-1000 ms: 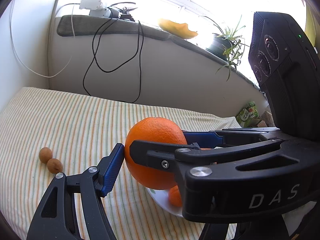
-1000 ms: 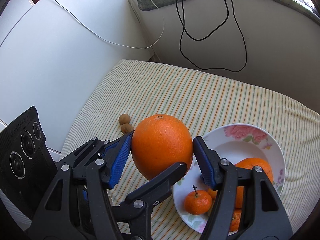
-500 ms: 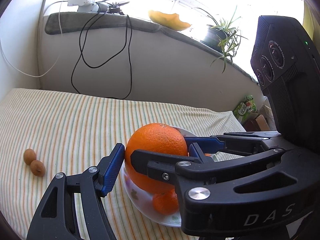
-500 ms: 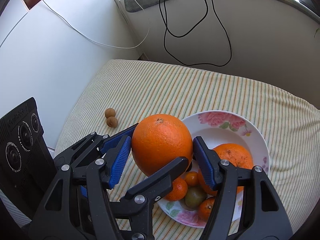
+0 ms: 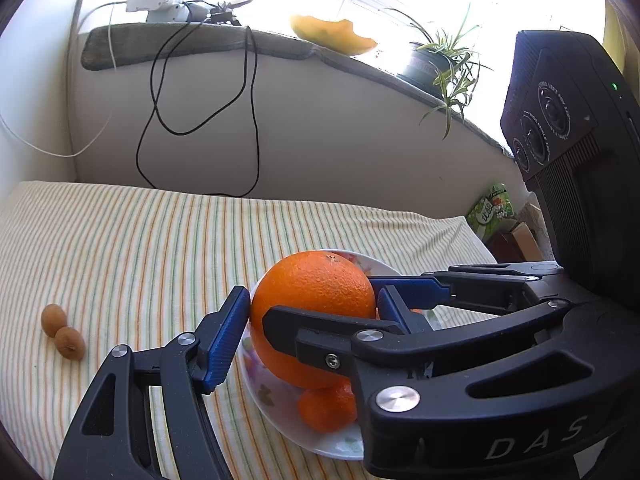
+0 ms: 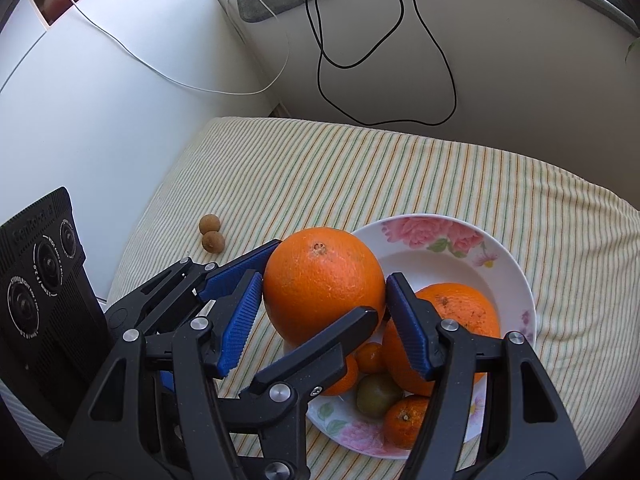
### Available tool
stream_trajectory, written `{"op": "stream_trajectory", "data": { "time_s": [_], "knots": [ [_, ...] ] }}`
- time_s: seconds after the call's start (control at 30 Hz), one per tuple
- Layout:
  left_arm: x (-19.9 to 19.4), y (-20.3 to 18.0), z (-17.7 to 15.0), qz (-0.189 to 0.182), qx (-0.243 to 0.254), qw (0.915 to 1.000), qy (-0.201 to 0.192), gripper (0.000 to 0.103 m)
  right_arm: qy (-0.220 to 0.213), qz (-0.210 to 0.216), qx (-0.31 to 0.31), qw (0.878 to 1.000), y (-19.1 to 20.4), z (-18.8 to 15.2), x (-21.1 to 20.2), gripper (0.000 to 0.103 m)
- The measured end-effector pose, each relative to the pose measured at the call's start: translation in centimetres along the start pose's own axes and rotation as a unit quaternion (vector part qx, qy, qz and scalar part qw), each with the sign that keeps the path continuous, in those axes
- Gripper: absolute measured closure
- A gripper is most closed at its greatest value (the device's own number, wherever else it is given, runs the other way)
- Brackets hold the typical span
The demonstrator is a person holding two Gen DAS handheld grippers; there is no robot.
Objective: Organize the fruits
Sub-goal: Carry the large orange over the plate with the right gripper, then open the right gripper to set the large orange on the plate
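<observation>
A large orange (image 6: 324,282) is clamped between the blue pads of both grippers at once. My right gripper (image 6: 324,308) is shut on it from the near side. My left gripper (image 5: 312,316) is shut on the same orange (image 5: 314,312) from the left. The orange hangs over the left rim of a white floral plate (image 6: 436,248). The plate holds another big orange (image 6: 460,312), several small mandarins (image 6: 404,420) and a greenish fruit (image 6: 378,394). In the left wrist view the plate (image 5: 276,400) and one mandarin (image 5: 326,406) show under the held orange.
Two small brown fruits (image 6: 211,232) lie on the striped cloth (image 6: 360,168) left of the plate; they also show in the left wrist view (image 5: 62,332). A black cable (image 6: 384,60) hangs down the back wall. A potted plant (image 5: 436,60) and banana (image 5: 332,36) sit on the sill.
Both grippers carried the orange to the right, from over the bare cloth to over the plate's left rim. The grip has not changed.
</observation>
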State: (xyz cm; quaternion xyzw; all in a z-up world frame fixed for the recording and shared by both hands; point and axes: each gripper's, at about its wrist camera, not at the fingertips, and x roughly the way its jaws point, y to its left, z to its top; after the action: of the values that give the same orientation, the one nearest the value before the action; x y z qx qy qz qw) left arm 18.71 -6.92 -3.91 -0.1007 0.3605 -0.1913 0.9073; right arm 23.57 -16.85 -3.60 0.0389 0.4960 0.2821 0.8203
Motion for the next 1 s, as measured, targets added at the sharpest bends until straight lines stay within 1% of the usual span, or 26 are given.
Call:
{"op": "stream_trajectory", "data": {
  "time_s": [0.37, 0.53, 1.0],
  "knots": [
    [0.1, 0.1, -0.1, -0.005, 0.004, 0.9999, 0.010, 0.038, 0.005, -0.008, 0.010, 1.000, -0.4, 0.0, 0.0, 0.036],
    [0.1, 0.0, -0.2, -0.007, 0.002, 0.9999, 0.010, 0.038, -0.013, -0.016, 0.003, 1.000, -0.4, 0.1, -1.1, 0.036],
    [-1.6, -0.2, -0.9, 0.015, 0.015, 0.9998, -0.005, 0.038, -0.033, -0.026, -0.005, 0.999, -0.1, -0.2, -2.0, 0.036]
  ]
}}
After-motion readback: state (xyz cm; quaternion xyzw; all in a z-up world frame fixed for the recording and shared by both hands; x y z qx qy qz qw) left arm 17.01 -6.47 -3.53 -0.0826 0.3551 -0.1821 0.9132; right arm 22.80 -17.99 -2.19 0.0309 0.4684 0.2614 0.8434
